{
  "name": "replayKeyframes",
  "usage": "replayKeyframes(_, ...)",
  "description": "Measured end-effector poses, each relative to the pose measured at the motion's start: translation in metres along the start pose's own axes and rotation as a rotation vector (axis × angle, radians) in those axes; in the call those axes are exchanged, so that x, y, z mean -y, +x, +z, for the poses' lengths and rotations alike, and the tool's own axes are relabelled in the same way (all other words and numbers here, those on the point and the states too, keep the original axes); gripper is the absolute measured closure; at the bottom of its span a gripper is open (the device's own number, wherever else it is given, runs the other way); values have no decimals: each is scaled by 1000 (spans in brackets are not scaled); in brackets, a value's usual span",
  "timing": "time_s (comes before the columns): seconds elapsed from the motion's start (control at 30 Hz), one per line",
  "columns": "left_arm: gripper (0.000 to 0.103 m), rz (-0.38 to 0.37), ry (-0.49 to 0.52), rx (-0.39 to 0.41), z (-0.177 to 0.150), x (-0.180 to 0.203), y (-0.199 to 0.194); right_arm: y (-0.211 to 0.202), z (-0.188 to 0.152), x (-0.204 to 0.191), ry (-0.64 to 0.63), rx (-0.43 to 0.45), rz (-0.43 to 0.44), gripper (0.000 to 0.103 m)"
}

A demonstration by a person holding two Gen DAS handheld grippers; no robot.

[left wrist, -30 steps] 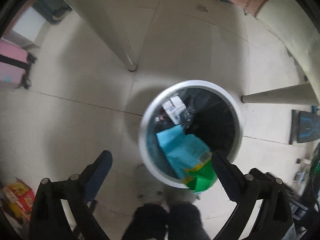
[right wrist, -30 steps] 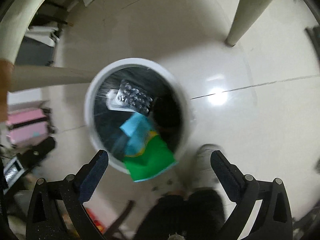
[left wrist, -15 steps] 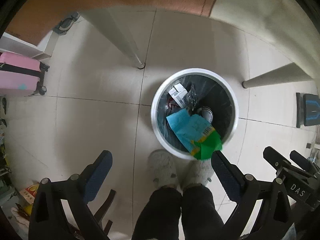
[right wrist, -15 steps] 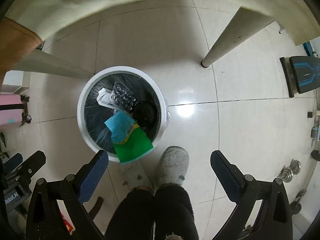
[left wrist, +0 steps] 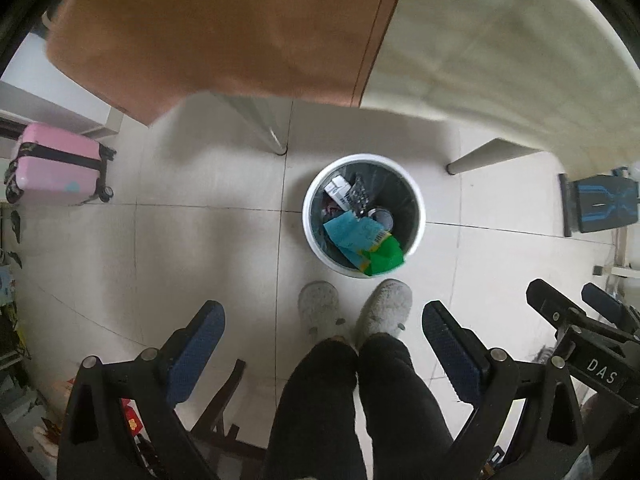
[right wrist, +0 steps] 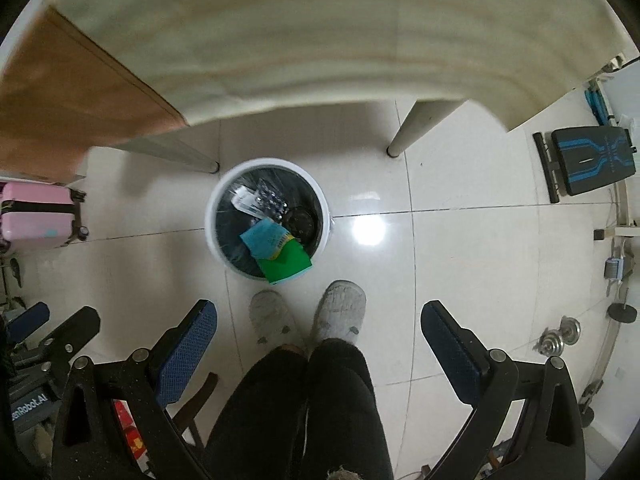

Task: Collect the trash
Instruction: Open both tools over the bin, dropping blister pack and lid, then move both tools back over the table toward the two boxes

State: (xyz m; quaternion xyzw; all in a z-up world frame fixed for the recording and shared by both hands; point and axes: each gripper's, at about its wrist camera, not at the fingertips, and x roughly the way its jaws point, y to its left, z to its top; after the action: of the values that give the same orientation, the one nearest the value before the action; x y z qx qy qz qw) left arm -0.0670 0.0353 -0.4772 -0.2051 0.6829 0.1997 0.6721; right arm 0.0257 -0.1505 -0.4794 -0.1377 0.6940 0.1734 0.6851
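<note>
Trash fills the white bin on the tiled floor, just ahead of the person's slippers. From the left: a small white box, a foil blister sheet, then a blue-and-green snack bag draped over the near rim. All of it looks light, thin and crinkly; the bag's overhanging green end seems the easiest place to pinch. Left gripper and right gripper hang high above, jaws spread wide, holding nothing.
</note>
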Motion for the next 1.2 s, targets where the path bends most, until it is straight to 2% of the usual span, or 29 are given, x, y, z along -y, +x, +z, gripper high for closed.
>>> replayKeyframes(0.23,2,-7,3,78,1,-3,-97,-112,-4,-8,45,49,75,0)
replayKeyframes(0.33,2,-9,6,171,16,-2,-135,-157,10,-10,57,101,112,0)
replayKeyframes(0.43,2,-28,-2,250,45,2,-173,-203,37,-7,76,171,129,0)
replayKeyframes(0.6,0,-2,13,367,104,19,-222,-253,97,19,138,238,136,0)
replayKeyframes(0.73,0,0,-2,390,166,29,-238,-264,164,54,209,247,144,0)
replayKeyframes(0.9,0,32,-41,369,272,62,-240,-259,294,110,247,247,100,0)
replayKeyframes(1.07,0,56,-81,294,375,98,-226,-223,438,161,294,203,39,0)
replayKeyframes(1.2,0,38,-103,237,444,128,-206,-182,523,179,286,145,28,1)
